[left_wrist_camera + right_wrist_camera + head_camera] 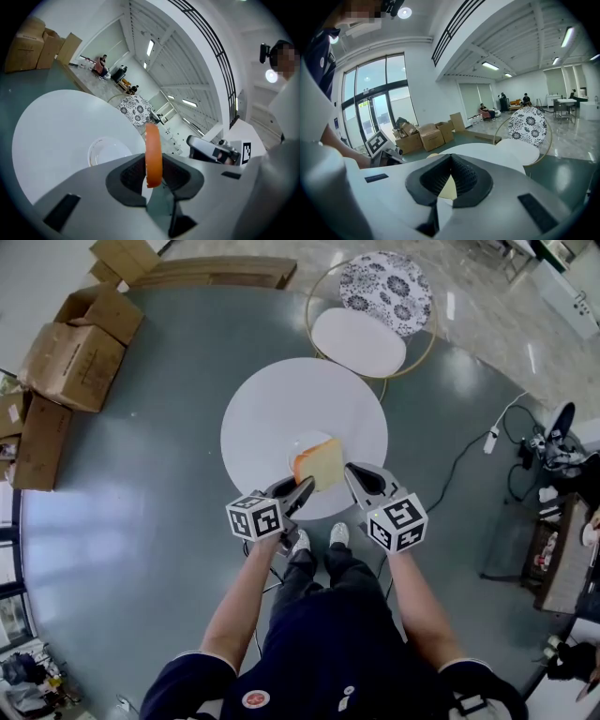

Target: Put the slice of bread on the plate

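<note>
Over the table's (267, 399) 5 o'clock side, the head view shows the bread (320, 465) above the plate (295, 444), pinched by the left gripper (304, 487). The right gripper (352, 474) is just beside it, at the bread's 4 o'clock.

Left gripper view: the jaws are narrow and clamped on the bread, which stands edge-on and upright. The plate is at its 9 o'clock.

Right gripper view: the jaw tips meet and grip nothing.

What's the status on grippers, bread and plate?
Left gripper shut on bread slice, held on edge. Right gripper shut, empty. Slice not yet on plate. Nothing seen blocking.
</note>
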`<state>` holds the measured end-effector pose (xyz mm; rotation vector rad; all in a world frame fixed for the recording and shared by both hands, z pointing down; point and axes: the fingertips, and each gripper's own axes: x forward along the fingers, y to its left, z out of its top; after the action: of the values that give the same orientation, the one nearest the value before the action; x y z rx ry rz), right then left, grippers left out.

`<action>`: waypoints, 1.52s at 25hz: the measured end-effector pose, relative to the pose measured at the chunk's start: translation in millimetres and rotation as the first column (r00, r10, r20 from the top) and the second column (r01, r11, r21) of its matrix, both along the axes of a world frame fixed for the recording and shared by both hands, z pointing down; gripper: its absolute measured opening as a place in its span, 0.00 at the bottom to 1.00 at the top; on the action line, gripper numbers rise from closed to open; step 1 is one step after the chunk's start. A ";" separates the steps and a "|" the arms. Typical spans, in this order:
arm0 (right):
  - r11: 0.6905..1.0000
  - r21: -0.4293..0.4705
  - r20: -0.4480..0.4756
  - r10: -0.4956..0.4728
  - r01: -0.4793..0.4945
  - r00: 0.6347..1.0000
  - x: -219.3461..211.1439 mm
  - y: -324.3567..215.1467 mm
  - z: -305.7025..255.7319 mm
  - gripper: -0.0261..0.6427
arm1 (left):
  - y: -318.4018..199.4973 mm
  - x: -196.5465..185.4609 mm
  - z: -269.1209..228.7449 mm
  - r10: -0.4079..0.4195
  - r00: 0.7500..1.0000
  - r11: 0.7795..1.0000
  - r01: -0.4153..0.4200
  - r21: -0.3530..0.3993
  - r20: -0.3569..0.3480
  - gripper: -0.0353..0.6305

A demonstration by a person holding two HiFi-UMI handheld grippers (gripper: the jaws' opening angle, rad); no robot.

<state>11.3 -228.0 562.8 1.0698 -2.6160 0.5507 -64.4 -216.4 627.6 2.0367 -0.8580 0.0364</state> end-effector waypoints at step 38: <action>0.998 -0.048 -0.024 -0.031 0.030 0.999 -1.2 -15.0 18.0 0.05 | -27.0 -26.5 104.4 -0.126 0.969 0.956 0.176 -0.236 0.213 0.28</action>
<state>10.1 -243.0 580.8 1.0147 -2.5806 0.5861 -90.9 -243.4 732.0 1.7422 -1.0734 0.2533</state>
